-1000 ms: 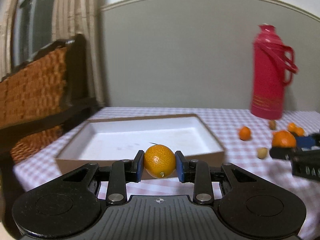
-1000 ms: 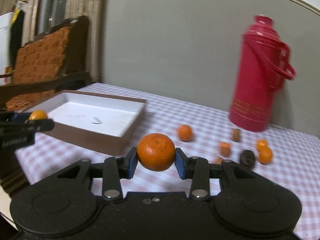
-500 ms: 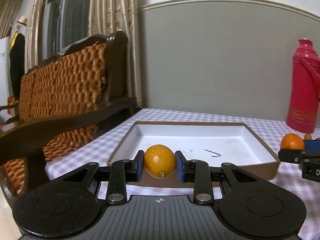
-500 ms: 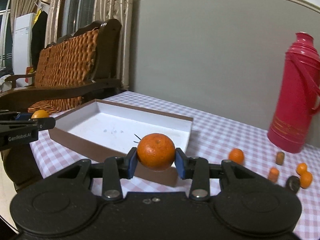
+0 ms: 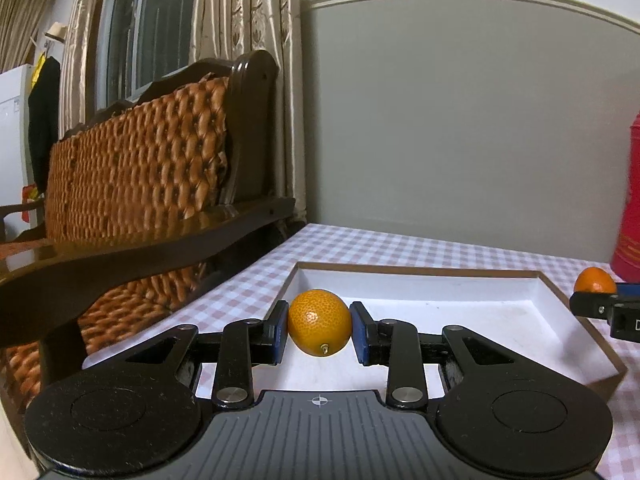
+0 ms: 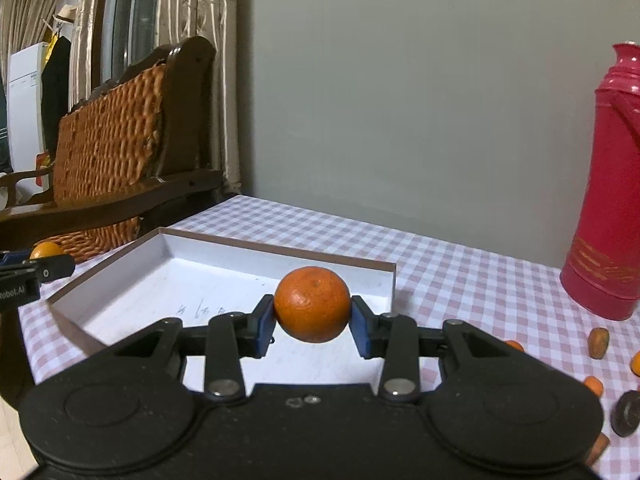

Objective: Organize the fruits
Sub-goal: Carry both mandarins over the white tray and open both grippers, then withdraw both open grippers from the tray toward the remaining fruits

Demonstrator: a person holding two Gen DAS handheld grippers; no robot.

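Observation:
My left gripper (image 5: pixel 319 334) is shut on a yellow-orange kumquat (image 5: pixel 319 322), held over the near left corner of the white tray with a brown rim (image 5: pixel 416 270). My right gripper (image 6: pixel 312 322) is shut on a darker orange mandarin (image 6: pixel 312 304), above the near side of the same tray (image 6: pixel 280 250). In the left wrist view the right gripper and its mandarin (image 5: pixel 595 280) show at the right edge. At the left edge of the right wrist view sits the left gripper with its kumquat (image 6: pixel 47 249). The tray holds no fruit.
A red thermos (image 6: pixel 612 184) stands on the checked tablecloth (image 6: pixel 460 276) at the right. Several small orange and dark fruits (image 6: pixel 598 342) lie in front of it. A wicker chair with dark wood arms (image 5: pixel 136 184) stands close to the table's left side.
Both grippers have swung left with their fruits held. The tray has come closer and now lies under both; the thermos and loose fruits have slid toward the right edges.

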